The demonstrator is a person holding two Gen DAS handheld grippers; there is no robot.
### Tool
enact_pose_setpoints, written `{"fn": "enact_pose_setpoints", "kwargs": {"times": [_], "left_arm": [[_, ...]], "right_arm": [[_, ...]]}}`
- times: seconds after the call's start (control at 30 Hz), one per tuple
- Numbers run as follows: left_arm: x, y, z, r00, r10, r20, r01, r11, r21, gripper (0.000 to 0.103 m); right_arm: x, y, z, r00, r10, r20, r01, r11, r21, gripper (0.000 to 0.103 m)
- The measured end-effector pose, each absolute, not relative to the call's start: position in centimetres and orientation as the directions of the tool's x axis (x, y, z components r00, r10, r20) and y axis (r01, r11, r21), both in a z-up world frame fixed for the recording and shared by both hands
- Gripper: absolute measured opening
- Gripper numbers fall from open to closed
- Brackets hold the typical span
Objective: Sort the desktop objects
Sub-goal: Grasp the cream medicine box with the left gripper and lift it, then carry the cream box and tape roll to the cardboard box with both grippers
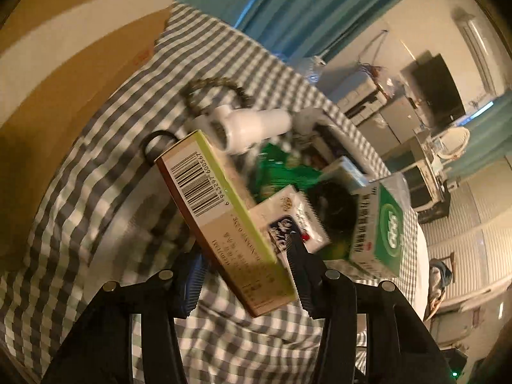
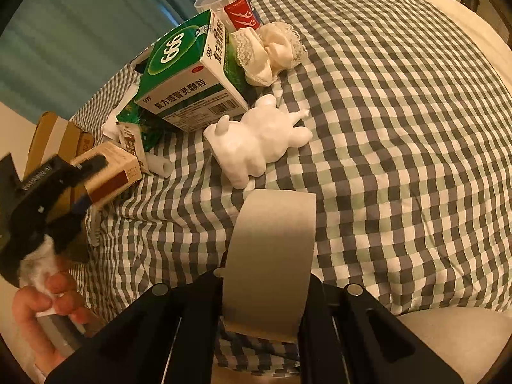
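Observation:
My left gripper (image 1: pixel 246 265) is shut on a long beige box with a barcode (image 1: pixel 220 211), held above the checked tablecloth; it also shows in the right wrist view (image 2: pixel 108 172), clamped in the left gripper (image 2: pixel 86 176). My right gripper (image 2: pixel 265 275) is shut on a roll of brown tape (image 2: pixel 272 256), held upright over the cloth. A green and white medicine box (image 2: pixel 188 73) lies beyond, also in the left wrist view (image 1: pixel 380 227). A white bunny figure (image 2: pixel 259 140) lies in front of it.
A lace scrunchie (image 2: pixel 272 51), a red-labelled cup (image 2: pixel 236 6) and green packets (image 2: pixel 140 124) lie by the medicine box. The left wrist view shows a white tube (image 1: pixel 252 124), a beaded bracelet (image 1: pixel 214 89), a small carton (image 1: pixel 294 217) and a cardboard box (image 1: pixel 80 73) at the table's edge.

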State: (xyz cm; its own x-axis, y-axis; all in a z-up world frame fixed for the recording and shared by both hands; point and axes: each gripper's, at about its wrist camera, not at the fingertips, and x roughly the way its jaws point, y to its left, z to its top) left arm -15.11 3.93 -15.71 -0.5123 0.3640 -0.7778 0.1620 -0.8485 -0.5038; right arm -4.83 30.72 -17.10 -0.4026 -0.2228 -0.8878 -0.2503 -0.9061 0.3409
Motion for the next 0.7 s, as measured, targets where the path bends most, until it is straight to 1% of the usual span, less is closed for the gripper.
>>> {"fn": "enact_pose_setpoints", "kwargs": {"times": [0.17, 0.2, 0.23, 0.3, 0.37, 0.43, 0.63, 0.7], "left_arm": [[-16.6, 5.3, -17.0, -0.459, 0.38, -0.803, 0.171, -0.849, -0.5, 0.051], [-16.8, 5.3, -17.5, -0.452, 0.383, -0.806, 0.176, -0.847, -0.502, 0.05], [-17.1, 5.2, -18.1, -0.449, 0.387, -0.805, 0.183, -0.842, -0.507, 0.045], [-16.7, 5.2, -18.0, -0.468, 0.378, -0.799, 0.176, -0.846, -0.504, 0.042], [-16.0, 5.7, -17.0, -0.496, 0.33, -0.803, 0.136, -0.884, -0.447, 0.037], [-15.2, 6.2, -15.8, -0.522, 0.284, -0.805, 0.08, -0.923, -0.377, 0.035], [-11.9, 7.4, -11.9, -0.598, 0.18, -0.781, -0.041, -0.98, -0.194, 0.035], [-11.0, 7.7, -10.8, -0.614, 0.164, -0.772, -0.069, -0.985, -0.155, 0.035]], "right_arm": [[-4.8, 30.6, -17.2, -0.405, -0.23, -0.885, -0.255, -0.901, 0.35, 0.006], [-4.8, 30.6, -17.3, -0.404, -0.23, -0.885, -0.254, -0.901, 0.351, 0.006], [-4.8, 30.5, -17.3, -0.404, -0.232, -0.885, -0.253, -0.902, 0.351, 0.006], [-4.8, 30.4, -17.3, -0.407, -0.231, -0.884, -0.246, -0.904, 0.35, 0.006], [-4.8, 30.3, -17.2, -0.414, -0.235, -0.88, -0.236, -0.906, 0.353, 0.006], [-4.7, 30.0, -16.8, -0.426, -0.221, -0.878, -0.218, -0.916, 0.336, 0.006], [-3.9, 29.0, -14.6, -0.491, -0.181, -0.852, -0.166, -0.941, 0.295, 0.003], [-3.4, 28.6, -13.5, -0.523, -0.189, -0.831, -0.149, -0.94, 0.307, 0.003]]}}
